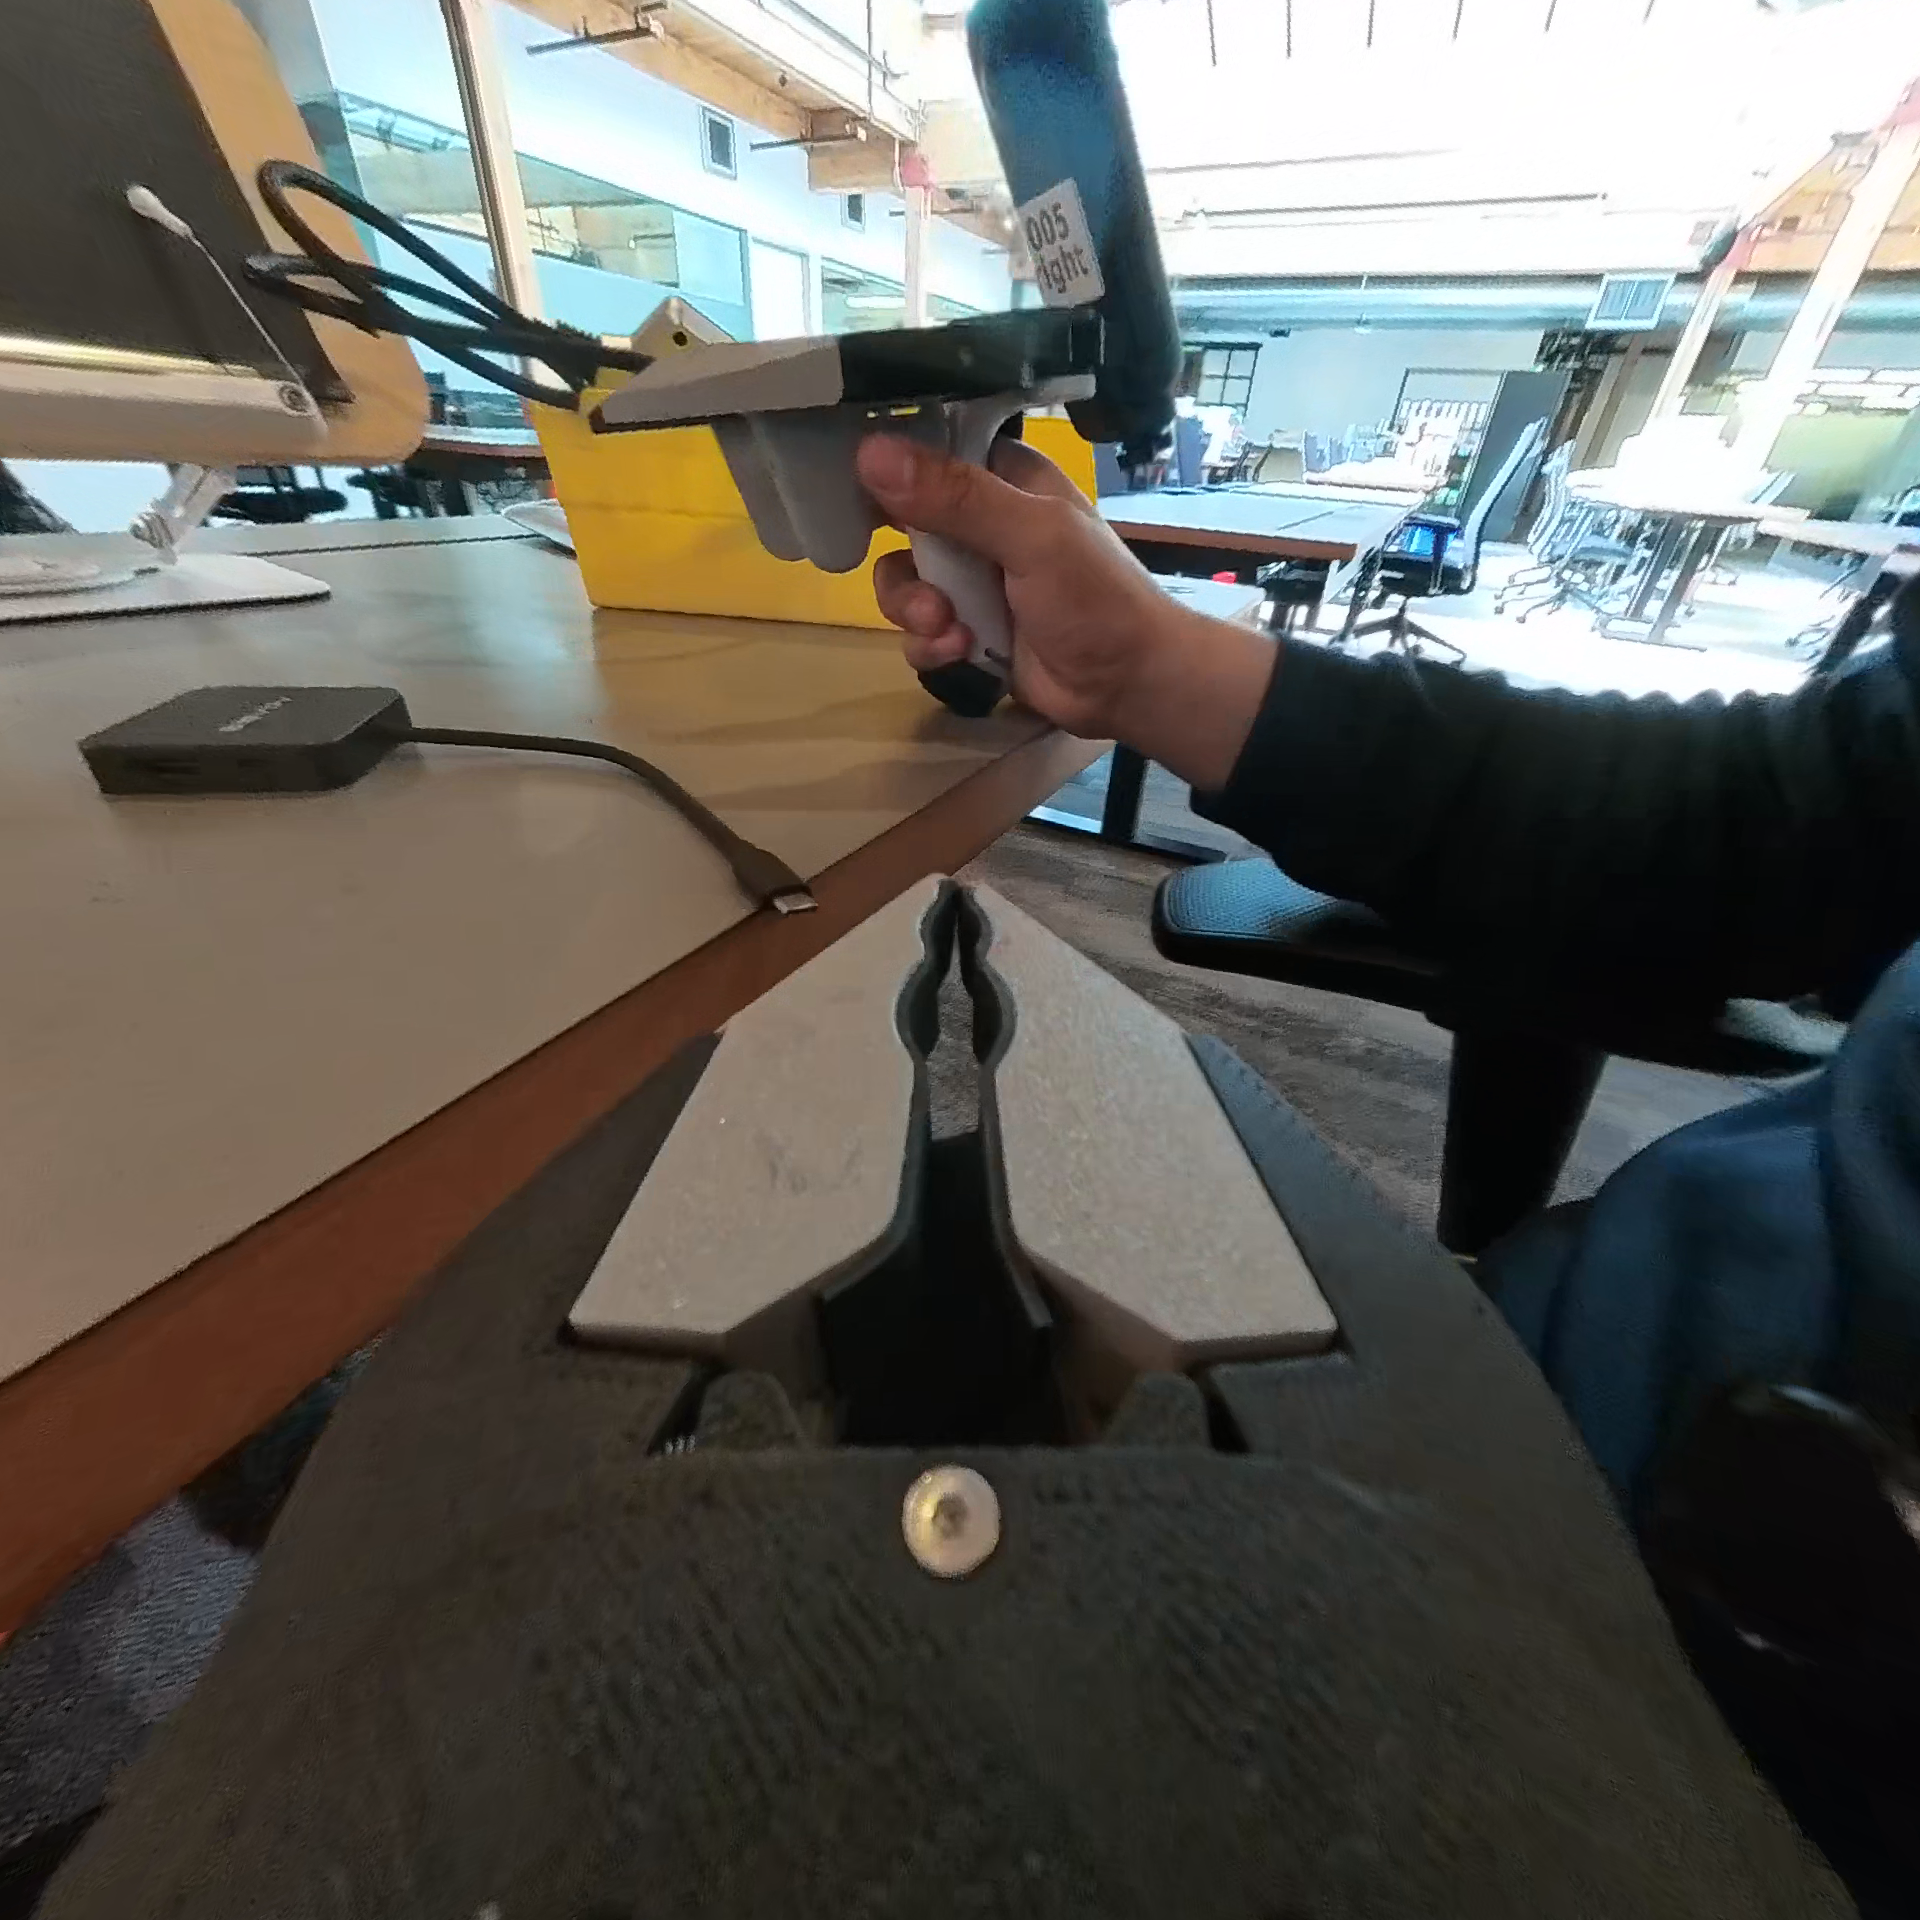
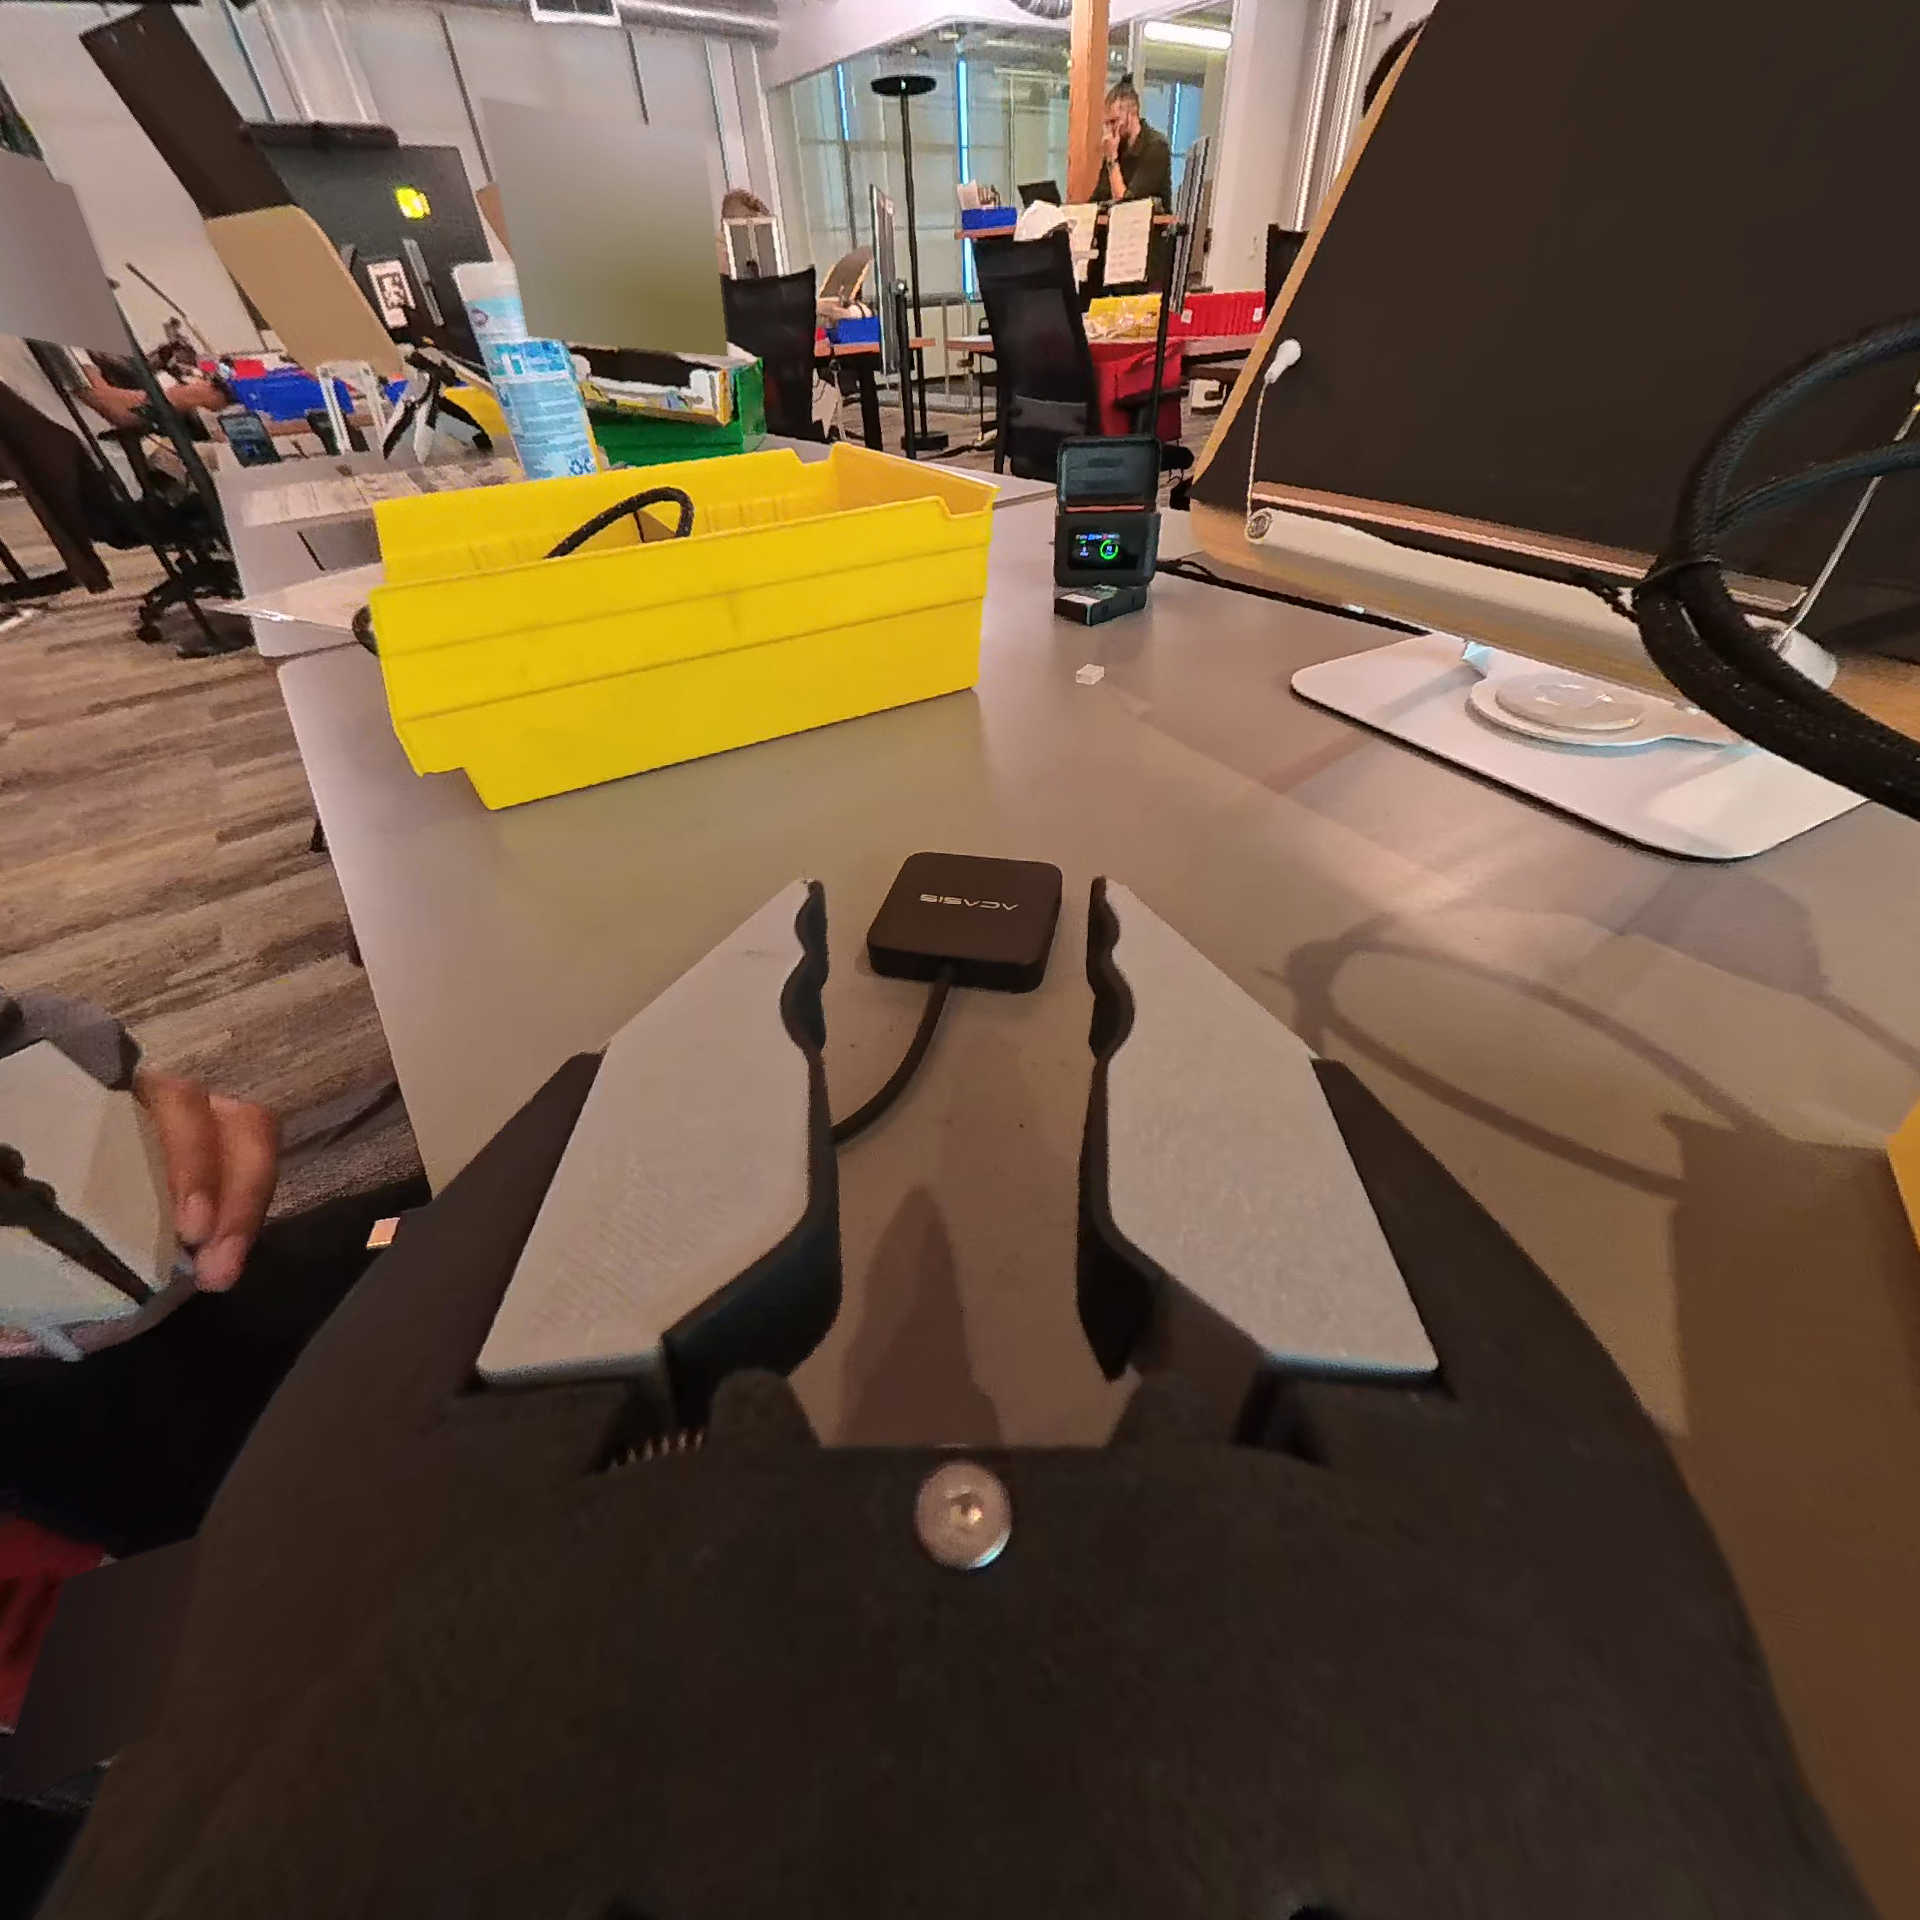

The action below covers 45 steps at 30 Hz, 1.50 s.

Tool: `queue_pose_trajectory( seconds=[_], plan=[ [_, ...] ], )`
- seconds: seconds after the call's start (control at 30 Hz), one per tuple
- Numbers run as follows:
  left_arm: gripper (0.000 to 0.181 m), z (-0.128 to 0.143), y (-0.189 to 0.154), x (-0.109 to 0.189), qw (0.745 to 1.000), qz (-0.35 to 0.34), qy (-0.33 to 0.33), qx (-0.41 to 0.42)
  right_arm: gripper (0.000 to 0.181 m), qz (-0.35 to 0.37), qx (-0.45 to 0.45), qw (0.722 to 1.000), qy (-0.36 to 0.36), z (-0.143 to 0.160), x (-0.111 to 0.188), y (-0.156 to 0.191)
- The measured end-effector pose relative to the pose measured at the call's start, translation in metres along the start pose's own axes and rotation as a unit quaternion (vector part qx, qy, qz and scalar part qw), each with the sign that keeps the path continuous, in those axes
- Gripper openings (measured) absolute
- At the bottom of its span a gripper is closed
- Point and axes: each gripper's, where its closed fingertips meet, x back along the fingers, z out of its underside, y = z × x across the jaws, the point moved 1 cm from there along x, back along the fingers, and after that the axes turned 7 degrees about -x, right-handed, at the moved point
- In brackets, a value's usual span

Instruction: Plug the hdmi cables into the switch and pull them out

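- hovering above the worktop (image 2: 1299, 935), the right gripper (image 2: 956, 925) has its jaws apart and empty, with the switch (image 2: 964, 920) lying flat just ahead between them; a grab there could skid the light box.
- left gripper (image 1: 958, 914) hangs off the worktop edge, jaws together on nothing, so the switch has no brace.
- braided cables (image 1: 416, 291) loop near the monitor (image 1: 135, 208), none plugged; the stiff loop could snag the stand.
- switch lead (image 1: 644, 779) ends at the edge and could drag off.
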Motion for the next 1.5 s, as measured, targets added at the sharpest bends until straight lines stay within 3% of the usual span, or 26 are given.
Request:
queue_pose_trajectory(
  seconds=[0.27, 0.43, 0.57, 0.7, 0.83, 0.9, 0.97, 1.07, 1.17, 1.23, 1.33, 1.43, 1.5],
  plan=[
    [0.000, 0.003, -0.002, -0.012, 0.999, 0.033, -0.001, 0.032, 0.048, -0.013, -0.032, 0.999, -0.015, -0.004, 0.004, -0.004],
    [0.000, -0.001, 0.016, -0.012, 0.999, -0.033, -0.001, -0.006, 0.039, -0.048, -0.051, 0.998, -0.009, -0.002, 0.007, 0.003],
    [0.000, 0.004, 0.008, -0.020, 0.999, -0.006, 0.001, 0.042, 0.039, -0.051, -0.064, 0.997, -0.014, -0.004, 0.009, 0.001],
    [0.001, 0.007, -0.008, -0.026, 1.000, 0.017, 0.016, -0.004, 0.041, -0.056, -0.071, 0.996, 0.007, 0.001, 0.004, 0.001],
    [0.007, -0.003, -0.020, -0.024, 0.999, 0.027, 0.022, -0.002, 0.048, -0.060, -0.080, 0.994, 0.051, 0.011, -0.005, 0.001],
    [0.011, -0.023, -0.019, -0.019, 0.999, 0.021, 0.030, 0.007, 0.056, -0.057, -0.086, 0.993, 0.059, 0.013, -0.006, -0.001],
    [0.018, -0.056, 0.001, -0.005, 0.999, -0.025, 0.032, -0.018, 0.054, -0.058, -0.088, 0.993, 0.044, 0.009, -0.004, -0.002],
    [0.021, -0.122, 0.067, 0.035, 0.987, -0.144, 0.041, -0.053, 0.052, -0.061, -0.086, 0.994, 0.025, 0.004, 0.000, -0.001],
    [0.047, -0.150, 0.155, 0.078, 0.958, -0.247, 0.139, -0.051, 0.051, -0.063, -0.081, 0.994, 0.029, 0.005, -0.001, 0.001],
    [0.051, -0.145, 0.223, 0.109, 0.928, -0.316, 0.195, -0.024, 0.052, -0.062, -0.078, 0.994, 0.038, 0.008, -0.002, 0.001],
    [0.061, -0.104, 0.295, 0.142, 0.884, -0.358, 0.296, 0.061, 0.051, -0.058, -0.070, 0.995, 0.046, 0.010, -0.004, 0.002],
    [0.058, -0.067, 0.314, 0.137, 0.869, -0.318, 0.344, 0.157, 0.050, -0.057, -0.068, 0.995, 0.055, 0.012, -0.006, 0.003],
    [0.060, -0.056, 0.324, 0.127, 0.865, -0.316, 0.353, 0.166, 0.050, -0.060, -0.070, 0.994, 0.060, 0.013, -0.007, 0.003]
  ],
)
